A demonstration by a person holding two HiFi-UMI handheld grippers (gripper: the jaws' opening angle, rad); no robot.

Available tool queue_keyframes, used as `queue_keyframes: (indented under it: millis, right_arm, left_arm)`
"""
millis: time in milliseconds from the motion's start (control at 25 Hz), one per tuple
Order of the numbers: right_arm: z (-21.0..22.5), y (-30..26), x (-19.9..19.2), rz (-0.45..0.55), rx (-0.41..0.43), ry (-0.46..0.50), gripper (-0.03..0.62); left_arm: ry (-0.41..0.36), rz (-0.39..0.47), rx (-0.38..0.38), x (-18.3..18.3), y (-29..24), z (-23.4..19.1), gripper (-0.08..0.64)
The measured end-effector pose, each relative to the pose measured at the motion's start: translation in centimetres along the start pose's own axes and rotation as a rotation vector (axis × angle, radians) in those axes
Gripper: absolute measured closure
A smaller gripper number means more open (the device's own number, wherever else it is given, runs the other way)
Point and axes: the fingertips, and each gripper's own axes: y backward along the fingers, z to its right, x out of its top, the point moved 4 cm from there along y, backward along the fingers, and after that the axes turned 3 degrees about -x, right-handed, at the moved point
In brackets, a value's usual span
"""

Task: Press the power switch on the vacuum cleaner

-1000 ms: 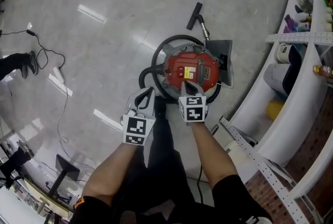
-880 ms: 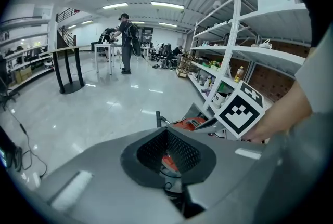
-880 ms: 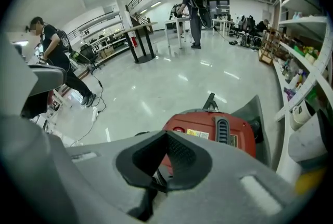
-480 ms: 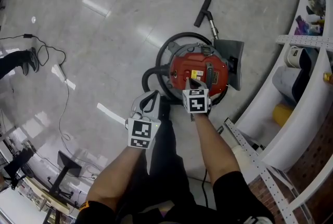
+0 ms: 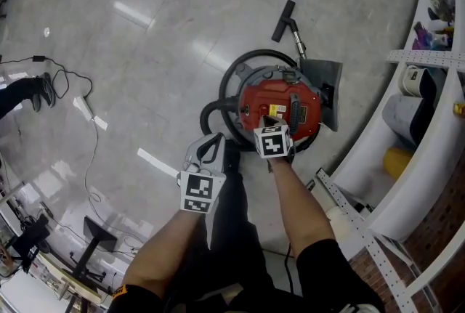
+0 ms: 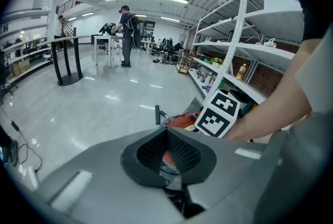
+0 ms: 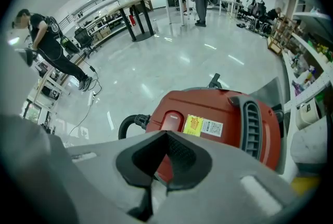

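- The vacuum (image 5: pixel 283 102) stands on the floor (image 5: pixel 145 72) just ahead of the person's feet, near the shelves (image 5: pixel 396 192).
- The right gripper (image 7: pixel 166 134), jaws closed together on nothing, points its tip at the switch (image 7: pixel 171 120) on the red top. Contact cannot be told, so the press looks imminent but not done.
- The left gripper (image 6: pixel 167 130) (likewise closed and empty) hangs off to the side.
- Count: one vacuum, one hose (image 7: pixel 129 123), one switch, two grippers.
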Motion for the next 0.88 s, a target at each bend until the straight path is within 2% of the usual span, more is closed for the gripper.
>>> queue_keyframes:
  millis: [160,400,640,880]
  right_arm:
    - [0.1,-0.8,-0.7,-0.031,-0.008,0.032,0.6]
    - [-0.3,0.7,-1.2,-0.014,-0.011,-0.011,0.6]
    - [-1.4,5.5,-1.1,0.048,-0.022,-0.085,0.6]
    - [-2.5,11.8,-1.2,0.155,-0.053,-0.14,0.6]
  left_arm:
    - [0.005,0.007,0.0,0.2,0.0,-0.4,0.545]
    - [0.006,0.018,-0.006,1.1,0.6,-0.6,0.545]
    - [-0.019,0.024,-0.033,2.8,2.3,0.4,0.545]
    - [-0.05,0.061,-0.065,5.0,5.7,2.3,0.543]
